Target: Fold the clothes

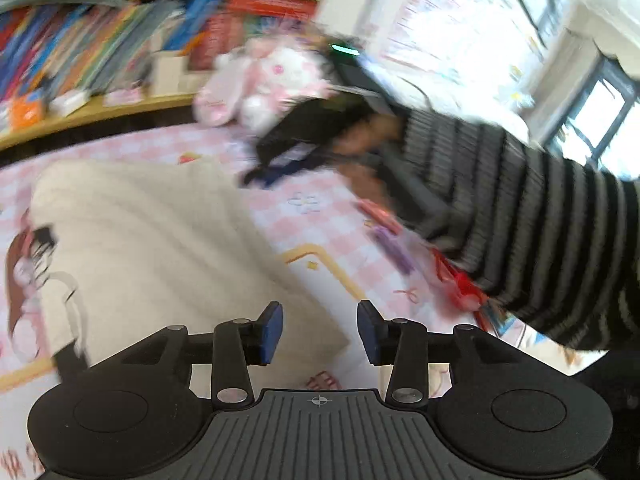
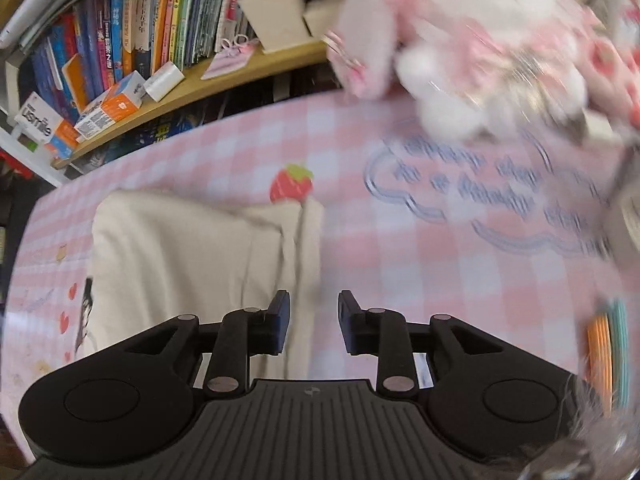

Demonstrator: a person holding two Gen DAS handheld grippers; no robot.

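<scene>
A cream garment [image 1: 152, 240] lies folded flat on the pink checked tablecloth [image 1: 340, 240], with a printed figure on its left part. My left gripper [image 1: 320, 332] is open and empty, above the garment's near right corner. In the right wrist view the same cream garment [image 2: 192, 264] lies to the left. My right gripper [image 2: 314, 320] is open and empty, over the garment's right edge. The other gripper [image 1: 304, 140], held by an arm in a striped sleeve [image 1: 520, 216], shows blurred in the left wrist view.
A white and pink plush rabbit [image 2: 460, 40] sits at the far side of the table. A wooden shelf of books [image 2: 140, 40] runs behind the table. Small colourful items [image 1: 460, 280] lie on the cloth at the right. Orange and teal striped things [image 2: 608, 356] lie at the right edge.
</scene>
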